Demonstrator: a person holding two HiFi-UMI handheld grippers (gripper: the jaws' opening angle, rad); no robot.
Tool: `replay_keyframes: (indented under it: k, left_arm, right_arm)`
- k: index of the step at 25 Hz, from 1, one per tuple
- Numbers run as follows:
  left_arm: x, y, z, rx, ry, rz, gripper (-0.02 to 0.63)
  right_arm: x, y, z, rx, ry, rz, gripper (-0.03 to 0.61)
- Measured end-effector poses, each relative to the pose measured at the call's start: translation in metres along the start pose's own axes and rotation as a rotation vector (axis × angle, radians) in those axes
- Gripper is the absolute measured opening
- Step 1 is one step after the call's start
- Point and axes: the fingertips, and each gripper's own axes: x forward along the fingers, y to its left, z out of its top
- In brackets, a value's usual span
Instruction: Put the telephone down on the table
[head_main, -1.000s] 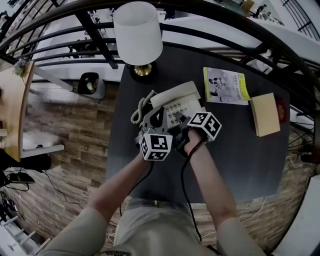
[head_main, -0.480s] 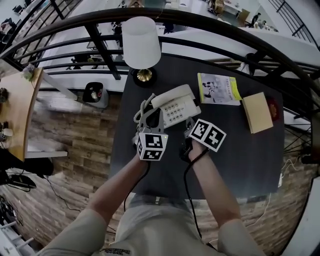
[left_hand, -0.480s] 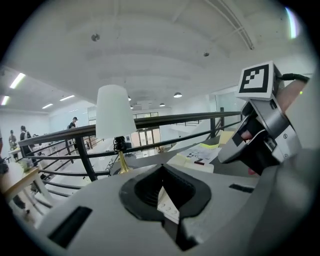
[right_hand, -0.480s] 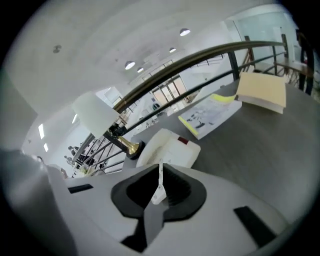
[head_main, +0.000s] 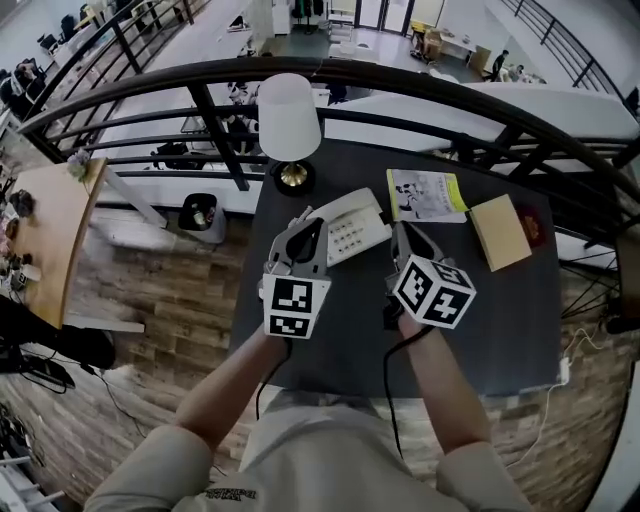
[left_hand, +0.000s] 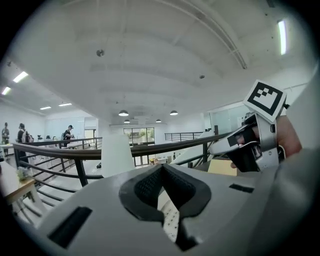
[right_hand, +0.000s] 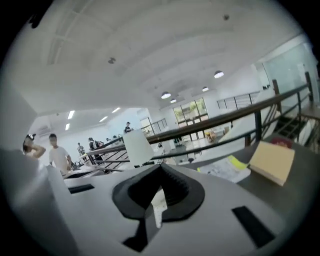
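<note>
Well, the telephone (head_main: 347, 228) lay flat on the dark table (head_main: 480, 320), toward eleven o'clock from the table's middle and near its far edge, and neither pair of tongs had hold of it. In the left gripper view, the left gripper (head_main: 303, 226) had its jaws together at the tips with nothing pinched between them; I could only see a strip of the phone's keypad through the gap behind the tips. From the head view this gripper overlapped the phone's nine o'clock end. The right gripper (head_main: 401, 234) had just been closing, and in its own view its jaws met tip to tip on nothing at all. It sat at about four o'clock from the phone, just beside it. A white-shaded lamp (head_main: 289, 115) stood at eleven o'clock from the phone, close to the black railing (head_main: 400, 75). A yellow-edged booklet (head_main: 425, 195) lay at two o'clock from the phone, and a tan pad (head_main: 499, 231) lay at three o'clock, further out towards the table's right side. Both of the person's forearms reached in from six o'clock.
</note>
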Motion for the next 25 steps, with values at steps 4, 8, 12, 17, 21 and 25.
replay_keyframes:
  k: [4, 8, 12, 17, 21, 25]
  left_arm:
    - [-0.029, -0.009, 0.044, -0.009, -0.063, -0.017, 0.003]
    - [-0.066, -0.012, 0.086, 0.053, -0.123, 0.008, 0.005]
    - [-0.102, -0.013, 0.11, 0.055, -0.163, 0.013, 0.005]
    - [-0.129, -0.022, 0.122, 0.07, -0.212, -0.017, 0.005]
    - [-0.142, -0.033, 0.121, 0.061, -0.219, -0.033, 0.005]
    - [-0.158, -0.049, 0.121, 0.046, -0.246, -0.039, 0.005]
  right_arm:
    - [-0.045, 0.033, 0.053, -0.216, -0.18, 0.02, 0.005]
    - [-0.093, 0.067, 0.083, -0.244, -0.301, 0.095, 0.005]
    - [-0.141, 0.099, 0.109, -0.35, -0.447, 0.129, 0.005]
    - [-0.19, 0.13, 0.116, -0.485, -0.57, 0.154, 0.005]
    - [-0.21, 0.14, 0.107, -0.512, -0.599, 0.178, 0.005]
    - [-0.22, 0.146, 0.091, -0.507, -0.592, 0.195, 0.005]
